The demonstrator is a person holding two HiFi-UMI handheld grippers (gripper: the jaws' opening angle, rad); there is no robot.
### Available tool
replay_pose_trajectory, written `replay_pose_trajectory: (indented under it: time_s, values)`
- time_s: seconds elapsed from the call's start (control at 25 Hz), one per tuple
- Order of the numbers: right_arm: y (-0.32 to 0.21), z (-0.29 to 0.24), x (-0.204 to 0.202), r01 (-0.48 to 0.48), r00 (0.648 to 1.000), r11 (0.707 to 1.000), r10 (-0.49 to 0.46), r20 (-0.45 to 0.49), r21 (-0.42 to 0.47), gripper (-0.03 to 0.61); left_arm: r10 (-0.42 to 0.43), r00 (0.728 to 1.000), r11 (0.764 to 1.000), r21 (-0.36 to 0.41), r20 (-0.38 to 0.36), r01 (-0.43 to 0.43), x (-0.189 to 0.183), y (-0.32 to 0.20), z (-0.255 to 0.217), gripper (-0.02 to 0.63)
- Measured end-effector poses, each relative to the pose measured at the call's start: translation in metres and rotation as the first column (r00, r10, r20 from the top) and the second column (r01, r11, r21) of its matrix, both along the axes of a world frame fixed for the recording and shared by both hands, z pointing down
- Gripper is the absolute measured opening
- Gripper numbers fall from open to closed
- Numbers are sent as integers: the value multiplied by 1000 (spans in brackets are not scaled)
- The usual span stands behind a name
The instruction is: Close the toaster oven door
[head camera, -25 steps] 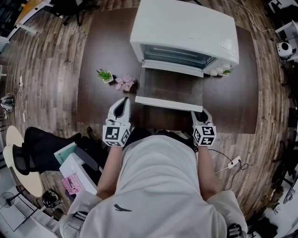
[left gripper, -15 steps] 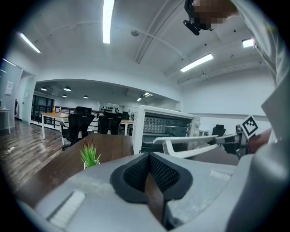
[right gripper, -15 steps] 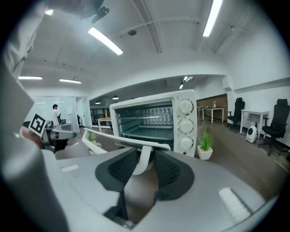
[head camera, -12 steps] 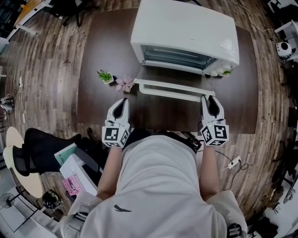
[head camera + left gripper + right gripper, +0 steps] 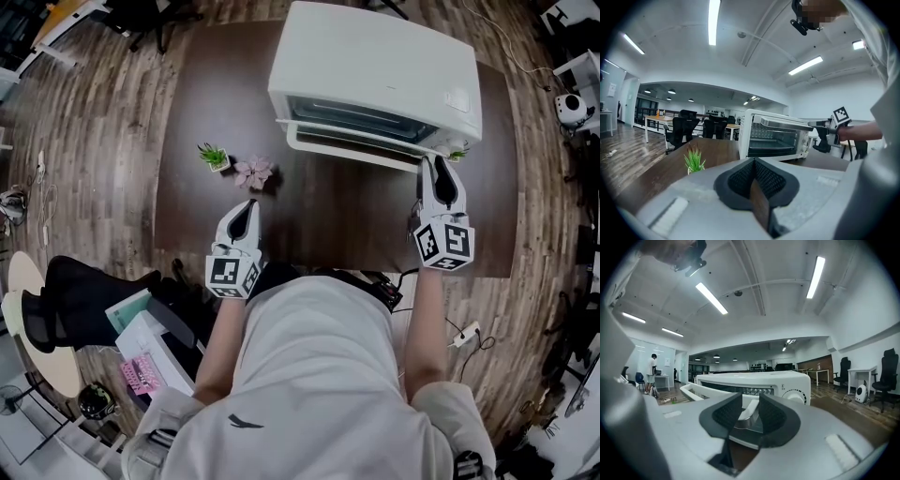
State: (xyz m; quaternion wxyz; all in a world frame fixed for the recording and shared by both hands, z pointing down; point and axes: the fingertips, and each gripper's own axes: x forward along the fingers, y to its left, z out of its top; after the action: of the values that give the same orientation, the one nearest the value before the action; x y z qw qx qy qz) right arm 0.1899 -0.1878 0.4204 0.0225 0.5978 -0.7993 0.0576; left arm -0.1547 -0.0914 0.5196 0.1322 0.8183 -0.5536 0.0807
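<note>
- The door (image 5: 354, 147) lay flat out in front of the oven (image 5: 375, 66) a second ago and stood half raised half a second ago. Now it is swung up against the oven's front, with only a narrow gap left along its top edge.
- The right gripper (image 5: 438, 167) has come from the table's front edge to the oven's front right corner, its tips at the door's right end.
- Its jaws have just been closing but stand partly apart. The right end of the door's white handle shows in the gap, and the pads do not clamp it.
- The left gripper (image 5: 248, 204) is where it was, in front of the oven and off to its left, jaws pressed together with nothing between them.
- The plant (image 5: 213, 154) and the flower (image 5: 252, 171) sit unmoved, left of the oven's front left corner.
- The table (image 5: 328, 225) is now bare between the oven's front and its near edge, where the door lay before.
- The oven's right side stands near the table's right edge; more table lies free to its left.
</note>
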Motion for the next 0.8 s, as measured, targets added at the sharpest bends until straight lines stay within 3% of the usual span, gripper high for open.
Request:
replay_pose_trajectory:
  time_s: [0.44, 0.68, 0.8]
  values:
    - [-49, -18, 3, -14, 1000, 999, 13, 27, 40, 75, -26, 1000, 1000, -6, -2, 26, -6, -1, 0, 5]
    - [-38, -20, 2, 7, 999, 999, -9, 43, 45, 75, -29, 1000, 1000, 9, -2, 29, -8, -2, -4, 5]
    - [-7, -24, 0, 26, 1000, 995, -25, -8, 92, 75, -16, 1000, 1000, 26, 6, 16, -6, -4, -11, 5]
